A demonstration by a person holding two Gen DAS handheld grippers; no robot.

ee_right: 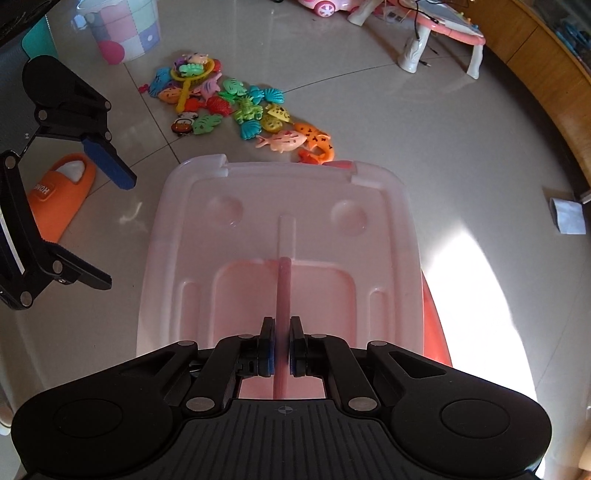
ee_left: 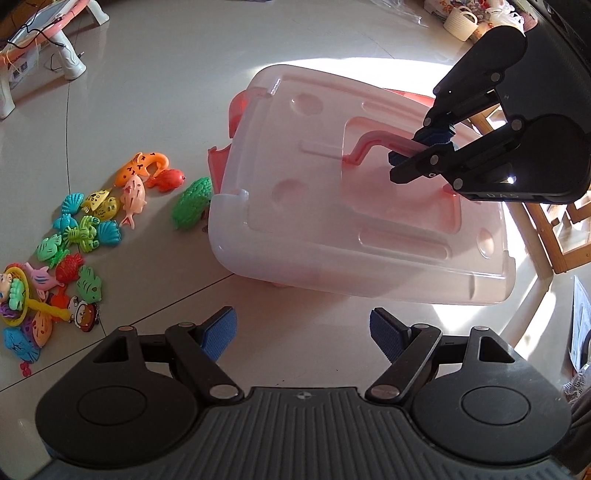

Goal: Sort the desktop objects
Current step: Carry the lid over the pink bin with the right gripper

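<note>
A translucent box lid [ee_left: 332, 206] with a pink handle [ee_left: 373, 146] covers a pink storage box on the floor; it also shows in the right wrist view [ee_right: 258, 229]. My right gripper [ee_right: 282, 345] is shut on the raised lid handle [ee_right: 283, 288]; in the left wrist view it [ee_left: 424, 155] comes in from the right. My left gripper [ee_left: 303, 334] is open and empty, in front of the box's near edge; in the right wrist view it [ee_right: 107, 229] hangs left of the box. A pile of colourful plastic sea-animal toys [ee_left: 81, 236] lies left of the box, and beyond it in the right wrist view [ee_right: 236, 107].
An orange slipper [ee_right: 59, 199] lies left of the box. A pastel bucket [ee_right: 122, 29] and a pink play table [ee_right: 443, 33] stand further off. A wooden frame [ee_left: 554, 229] is right of the box, a white basket [ee_left: 460, 22] behind it.
</note>
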